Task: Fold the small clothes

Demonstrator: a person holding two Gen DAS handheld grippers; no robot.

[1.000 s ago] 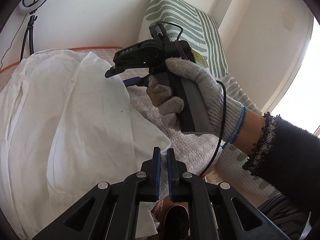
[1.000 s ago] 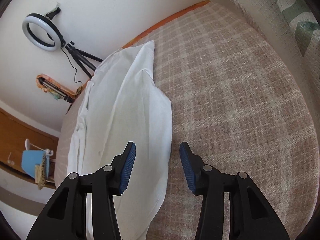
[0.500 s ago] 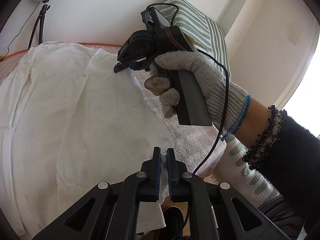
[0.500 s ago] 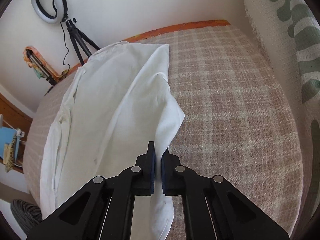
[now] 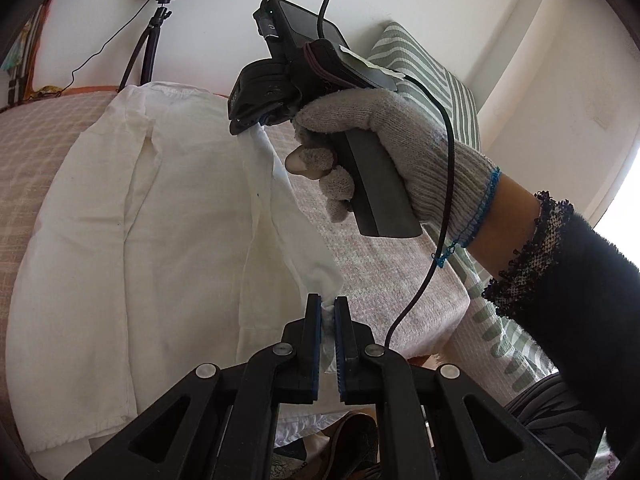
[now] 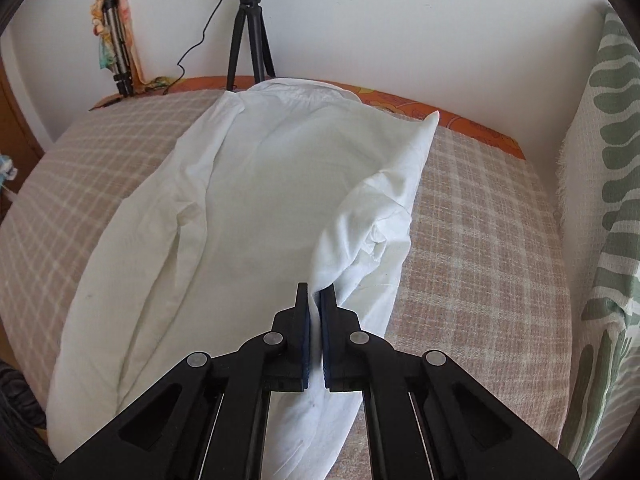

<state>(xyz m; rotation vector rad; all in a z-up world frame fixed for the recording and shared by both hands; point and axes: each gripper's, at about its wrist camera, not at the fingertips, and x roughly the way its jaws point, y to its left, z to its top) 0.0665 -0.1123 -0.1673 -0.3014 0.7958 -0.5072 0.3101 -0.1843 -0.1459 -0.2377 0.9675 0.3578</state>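
Shirt (image 6: 256, 208) lies spread along the bed (image 6: 480, 248), white on the checked cover, its collar end toward the far edge by the wall. My left gripper (image 5: 328, 312) is pressed together on a bunch of the shirt's right-hand edge near the bed's near edge; white cloth shows between the blue pads (image 5: 317, 320). My right gripper (image 6: 315, 300) pinches the same edge farther up, and the cloth rises from the bed to its closed fingers in a raised fold. In the left view the right gripper (image 5: 250, 122) hangs above the shirt with a strip of cloth running taut down from its tip, held in my gloved right hand (image 5: 384, 144). A pointed corner of the shirt sticks up near the far edge. A striped cushion (image 6: 612, 184) stands along the bed's right edge. A tripod (image 6: 250, 32) stands against the wall behind the far edge.
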